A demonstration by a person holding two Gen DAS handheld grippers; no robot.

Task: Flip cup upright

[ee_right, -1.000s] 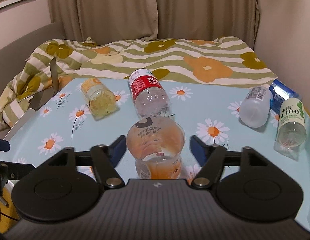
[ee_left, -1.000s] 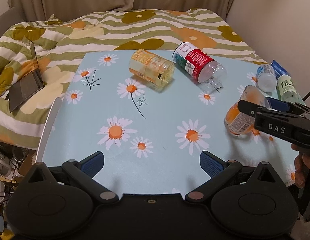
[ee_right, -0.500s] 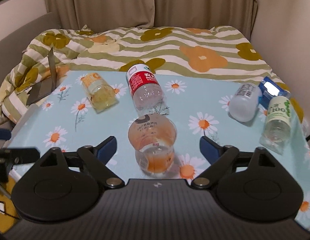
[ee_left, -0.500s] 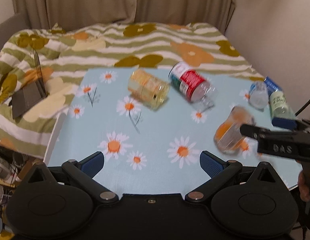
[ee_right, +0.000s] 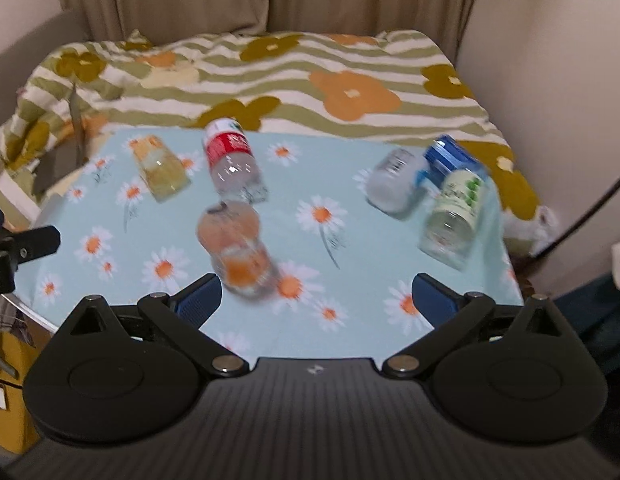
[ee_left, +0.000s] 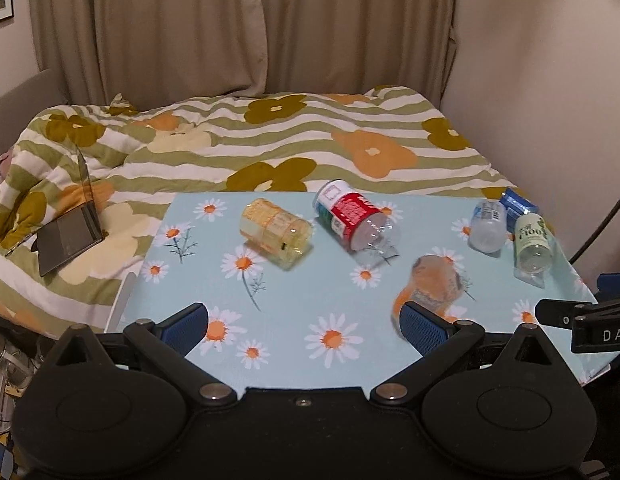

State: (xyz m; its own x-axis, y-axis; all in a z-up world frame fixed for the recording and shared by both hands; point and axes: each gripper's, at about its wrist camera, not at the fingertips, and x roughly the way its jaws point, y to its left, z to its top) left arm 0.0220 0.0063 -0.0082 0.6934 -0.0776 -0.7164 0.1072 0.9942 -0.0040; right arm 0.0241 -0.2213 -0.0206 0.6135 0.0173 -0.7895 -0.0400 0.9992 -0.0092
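A clear cup with an orange label point(ee_right: 235, 242) sits on the daisy-print table point(ee_right: 362, 240), blurred, and seems to stand on its base with the wide end up. My right gripper point(ee_right: 318, 296) is open and empty. The cup is just beyond its left finger and free of both fingers. In the left wrist view the orange cup point(ee_left: 432, 282) shows right behind the right finger of my open, empty left gripper point(ee_left: 305, 320). The tip of the right gripper point(ee_left: 570, 320) pokes in from the right edge.
Lying on their sides are a yellow cup point(ee_left: 275, 232), a red-label cup point(ee_left: 354, 220), a clear white-label cup point(ee_left: 488, 226), a blue one point(ee_left: 518, 204) and a green-label one point(ee_left: 534, 246). A laptop point(ee_left: 69, 232) rests on the flowered bedding behind. A wall stands close on the right.
My right gripper, which had the orange cup between its fingers, has opened wider and drawn back, leaving the cup on the table. The left gripper has also pulled back and tilted up.
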